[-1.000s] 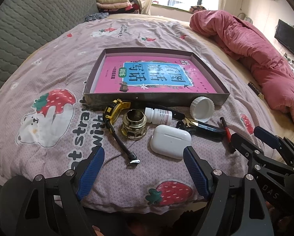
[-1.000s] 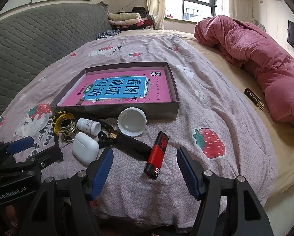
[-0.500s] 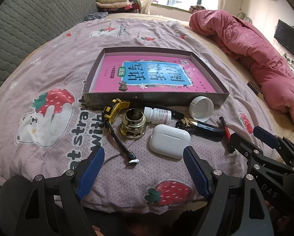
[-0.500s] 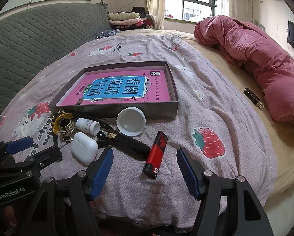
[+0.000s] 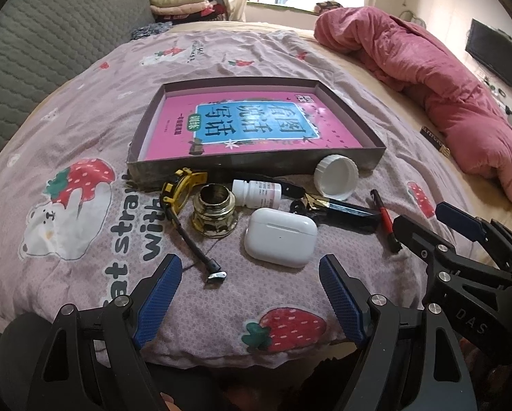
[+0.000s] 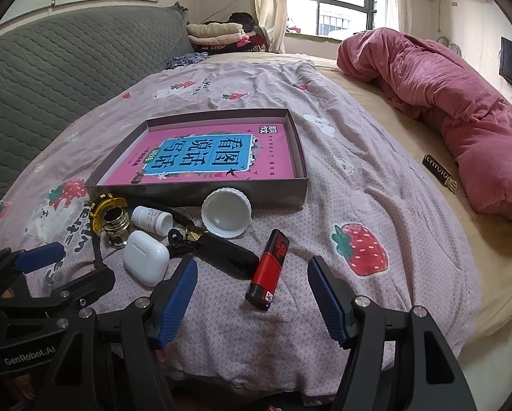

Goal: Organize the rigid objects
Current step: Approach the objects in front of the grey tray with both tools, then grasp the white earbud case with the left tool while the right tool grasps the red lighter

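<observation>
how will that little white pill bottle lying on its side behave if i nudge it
The white pill bottle lies on its side and is round, so it probably rolls. It looks like light plastic. The soft bedsheet may slow it, and the brass fitting stands close beside it.

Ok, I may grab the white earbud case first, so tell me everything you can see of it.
The white earbud case is a smooth, glossy, rounded plastic box, lid shut along a thin seam, with a small dot on its front. It lies flat on the strawberry bedsheet, just ahead of the open left gripper, near the pill bottle. Nothing grips it.
</observation>
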`<state>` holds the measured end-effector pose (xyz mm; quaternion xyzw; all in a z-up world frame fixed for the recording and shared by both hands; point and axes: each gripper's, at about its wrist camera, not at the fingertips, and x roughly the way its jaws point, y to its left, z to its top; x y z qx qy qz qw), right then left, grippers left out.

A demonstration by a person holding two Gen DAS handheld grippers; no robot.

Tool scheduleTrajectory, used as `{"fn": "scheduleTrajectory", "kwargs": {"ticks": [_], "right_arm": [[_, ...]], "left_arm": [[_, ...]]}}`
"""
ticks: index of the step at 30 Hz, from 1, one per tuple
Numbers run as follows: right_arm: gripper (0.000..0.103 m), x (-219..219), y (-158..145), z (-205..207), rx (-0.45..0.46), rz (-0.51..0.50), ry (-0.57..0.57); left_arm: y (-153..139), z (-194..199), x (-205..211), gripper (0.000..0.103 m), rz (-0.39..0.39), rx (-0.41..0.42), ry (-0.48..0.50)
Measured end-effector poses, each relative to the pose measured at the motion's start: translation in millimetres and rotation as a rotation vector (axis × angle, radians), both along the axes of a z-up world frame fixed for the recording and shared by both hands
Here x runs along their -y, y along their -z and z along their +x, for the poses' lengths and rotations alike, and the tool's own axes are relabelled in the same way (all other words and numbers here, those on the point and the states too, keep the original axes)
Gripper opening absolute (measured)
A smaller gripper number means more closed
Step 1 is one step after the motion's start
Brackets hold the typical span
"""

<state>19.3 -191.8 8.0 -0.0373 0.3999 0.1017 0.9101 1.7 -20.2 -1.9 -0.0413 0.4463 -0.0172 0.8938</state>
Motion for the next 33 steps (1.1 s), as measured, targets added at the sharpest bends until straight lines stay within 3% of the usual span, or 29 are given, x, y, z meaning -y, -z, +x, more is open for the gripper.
{"fn": "scheduleTrajectory", "kwargs": {"ticks": [18,33], "right_arm": [[0.066,14,33,19,-0.134,0.008,0.065],[0.066,12,44,29,-0.158,0.024,0.055]], "left_arm": [[19,15,7,0.083,-0.048,-0.049,0.048],[34,37,12,0.083,-0.024,-0.057,0.056]]}}
